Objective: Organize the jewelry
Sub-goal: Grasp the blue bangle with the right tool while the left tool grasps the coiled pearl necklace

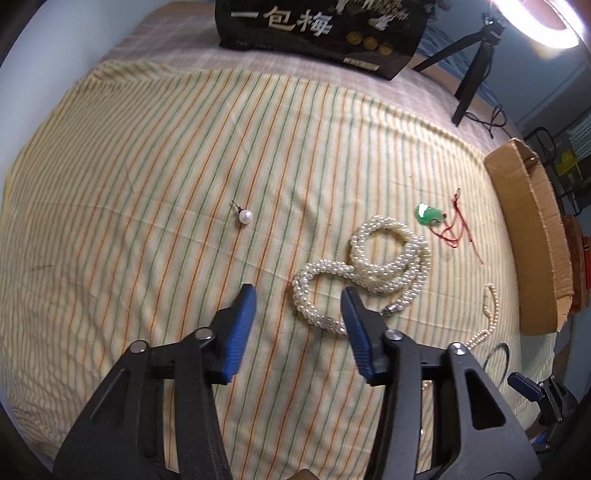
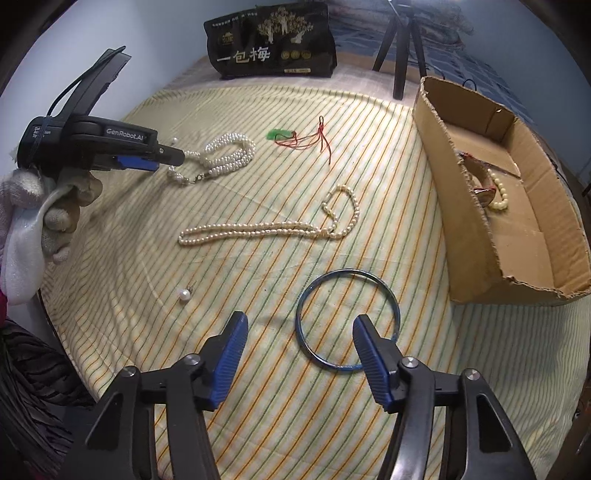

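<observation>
My left gripper (image 1: 300,295) hangs open over the striped cloth (image 1: 147,147); the left loop of a thick pearl rope (image 1: 369,273) lies between its blue pads, untouched. In the right wrist view a gloved hand (image 2: 55,206) holds that gripper (image 2: 173,159) by the rope (image 2: 225,155). My right gripper (image 2: 300,319) is open too, straddling the left rim of a blue bangle (image 2: 347,271). Loose on the cloth are a pearl earring (image 2: 184,294), a thin pearl strand (image 2: 266,229) and a green pendant (image 2: 279,133) on red cord.
An open cardboard box (image 2: 517,236) at the right holds a bead bracelet (image 2: 500,195). A black printed bag (image 2: 269,44) and a tripod (image 2: 402,48) stand at the far edge. A ring light (image 1: 546,22) glows at the upper right.
</observation>
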Available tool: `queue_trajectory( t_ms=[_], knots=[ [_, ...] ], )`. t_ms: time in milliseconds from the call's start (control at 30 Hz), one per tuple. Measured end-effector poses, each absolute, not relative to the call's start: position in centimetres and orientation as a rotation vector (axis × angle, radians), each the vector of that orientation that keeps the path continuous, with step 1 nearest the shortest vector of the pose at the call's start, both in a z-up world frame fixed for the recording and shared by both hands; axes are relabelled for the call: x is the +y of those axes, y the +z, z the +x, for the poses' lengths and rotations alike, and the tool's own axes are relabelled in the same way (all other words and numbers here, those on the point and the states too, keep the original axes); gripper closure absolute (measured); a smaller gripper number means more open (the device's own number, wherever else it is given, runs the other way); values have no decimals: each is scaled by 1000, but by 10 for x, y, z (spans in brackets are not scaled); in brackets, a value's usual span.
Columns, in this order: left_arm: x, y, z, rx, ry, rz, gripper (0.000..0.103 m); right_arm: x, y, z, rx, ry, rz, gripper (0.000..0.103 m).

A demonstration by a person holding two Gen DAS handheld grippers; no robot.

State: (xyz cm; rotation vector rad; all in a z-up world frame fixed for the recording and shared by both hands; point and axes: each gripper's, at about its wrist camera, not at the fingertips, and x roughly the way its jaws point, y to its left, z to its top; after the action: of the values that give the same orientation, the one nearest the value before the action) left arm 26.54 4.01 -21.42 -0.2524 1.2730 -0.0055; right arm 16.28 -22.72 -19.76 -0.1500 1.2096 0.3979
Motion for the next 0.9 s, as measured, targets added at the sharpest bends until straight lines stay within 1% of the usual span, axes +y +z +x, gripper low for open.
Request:
queue_trajectory(
  t_ms=[200,333,400,500,533,567,600,667,733,833,900],
  knots=[
    [33,-224,267,1257,13,-188,55,-221,-208,167,1229,416,-164,47],
    [27,-226,266,1233,33,-148,56,-213,-220,172,1255,418,-186,53],
    [25,-226,267,1227,33,-133,58,-209,-226,172,1263,412,-217,52],
    [26,-226,267,1217,39,-120,67,-203,-230,171,1251,404,-264,54],
    [26,-227,268,1214,43,-120,72,-201,-230,171,1248,402,-275,60],
    [26,-227,268,1212,46,-123,76,-199,-230,170,1239,404,-290,63],
    [27,-226,268,1211,46,-126,78,-197,-230,168,1232,409,-303,69],
    [27,-226,270,1210,48,-127,92,-195,-229,165,1222,414,-325,77],
    [27,-226,269,1213,51,-137,94,-192,-229,162,1211,414,-347,87],
    [29,-223,267,1214,51,-147,95,-192,-229,160,1204,408,-360,99],
    [29,-220,265,1214,50,-160,96,-191,-228,157,1201,403,-364,100]
  ],
)
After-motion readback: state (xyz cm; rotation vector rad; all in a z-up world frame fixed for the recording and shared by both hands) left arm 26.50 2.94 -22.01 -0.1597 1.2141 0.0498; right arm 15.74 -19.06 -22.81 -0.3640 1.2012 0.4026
